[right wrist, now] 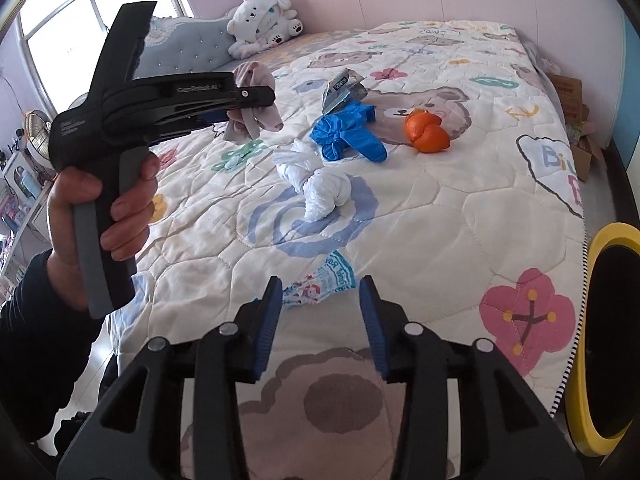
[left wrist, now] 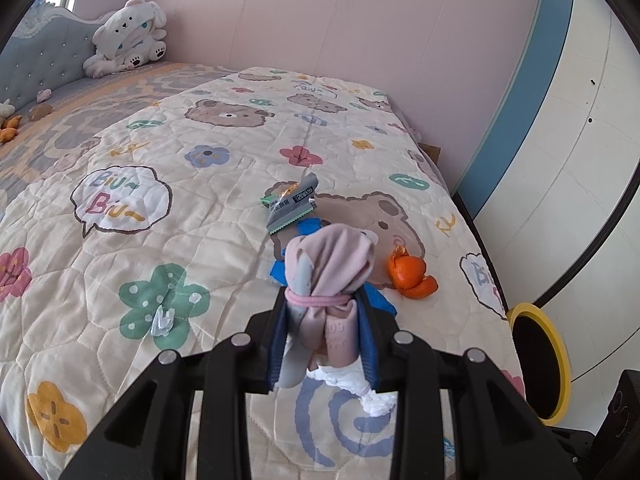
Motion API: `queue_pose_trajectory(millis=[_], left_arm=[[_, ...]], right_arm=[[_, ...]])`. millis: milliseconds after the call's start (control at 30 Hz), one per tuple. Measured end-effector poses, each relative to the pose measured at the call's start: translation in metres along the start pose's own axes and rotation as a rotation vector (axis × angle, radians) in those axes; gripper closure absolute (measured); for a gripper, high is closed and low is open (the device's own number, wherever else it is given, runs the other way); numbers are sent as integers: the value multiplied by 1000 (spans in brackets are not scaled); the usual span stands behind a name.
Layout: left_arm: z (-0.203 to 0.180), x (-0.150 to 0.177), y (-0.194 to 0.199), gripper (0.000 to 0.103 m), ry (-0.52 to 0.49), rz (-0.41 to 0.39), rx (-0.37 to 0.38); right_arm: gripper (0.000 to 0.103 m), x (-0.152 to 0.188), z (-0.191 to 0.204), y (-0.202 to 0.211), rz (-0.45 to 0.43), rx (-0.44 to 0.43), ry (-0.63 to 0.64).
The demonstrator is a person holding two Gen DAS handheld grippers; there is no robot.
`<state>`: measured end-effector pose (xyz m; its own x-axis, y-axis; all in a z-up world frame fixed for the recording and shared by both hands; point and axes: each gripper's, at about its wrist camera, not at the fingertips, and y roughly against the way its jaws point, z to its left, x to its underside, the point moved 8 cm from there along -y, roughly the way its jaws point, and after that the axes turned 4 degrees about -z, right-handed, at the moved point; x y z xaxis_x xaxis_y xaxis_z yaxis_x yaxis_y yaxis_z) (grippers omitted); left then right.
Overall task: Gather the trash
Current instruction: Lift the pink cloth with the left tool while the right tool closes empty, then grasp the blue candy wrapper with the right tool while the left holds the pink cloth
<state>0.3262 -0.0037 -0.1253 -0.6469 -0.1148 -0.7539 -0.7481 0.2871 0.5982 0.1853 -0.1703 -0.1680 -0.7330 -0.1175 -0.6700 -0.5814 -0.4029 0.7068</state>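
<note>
Trash lies scattered over the quilt [right wrist: 460,208] of a bed: a knotted white plastic bag [right wrist: 320,188], a crumpled blue glove [right wrist: 344,136] just behind it, an orange peel [right wrist: 428,134] to the right of the glove, and a grey snack wrapper [right wrist: 342,88] touching the glove's far side. The left gripper [left wrist: 326,320] is held up above the bed, its jaws clamped on a pink-and-grey cloth bundle [left wrist: 332,272] tied with a pink hair band [left wrist: 320,300]. In the right wrist view that bundle [right wrist: 256,100] hangs clear of the quilt, with the left hand [right wrist: 100,216] wrapped around the tool's handle. The right gripper [right wrist: 322,320] hovers over the near edge of the bed with its jaws apart and nothing between them. A yellow-rimmed bin [right wrist: 600,344] stands at the bed's right side. A white plush bear [right wrist: 264,20] sits by the headboard.
</note>
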Motion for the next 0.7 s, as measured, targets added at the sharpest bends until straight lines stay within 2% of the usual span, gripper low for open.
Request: queue_pose_trajectory(millis=[200,267,333,400,700], left_arm=[[12,1,-2,74,20,4,-2],[14,2,-1,74,19,1,-5],[14,2,-1,74,18,2,-5],[14,1,-1,74,18,0,-7],[7,3,-3,74,3,5,0]], right_arm=[[65,6,2,-29,64,29,7],[69,9,4,-36,78,46,16],[95,10,6,-40,81,48,19],[99,8,7,-39,69,46,24],[101,-6,1,-15,1,26,17]])
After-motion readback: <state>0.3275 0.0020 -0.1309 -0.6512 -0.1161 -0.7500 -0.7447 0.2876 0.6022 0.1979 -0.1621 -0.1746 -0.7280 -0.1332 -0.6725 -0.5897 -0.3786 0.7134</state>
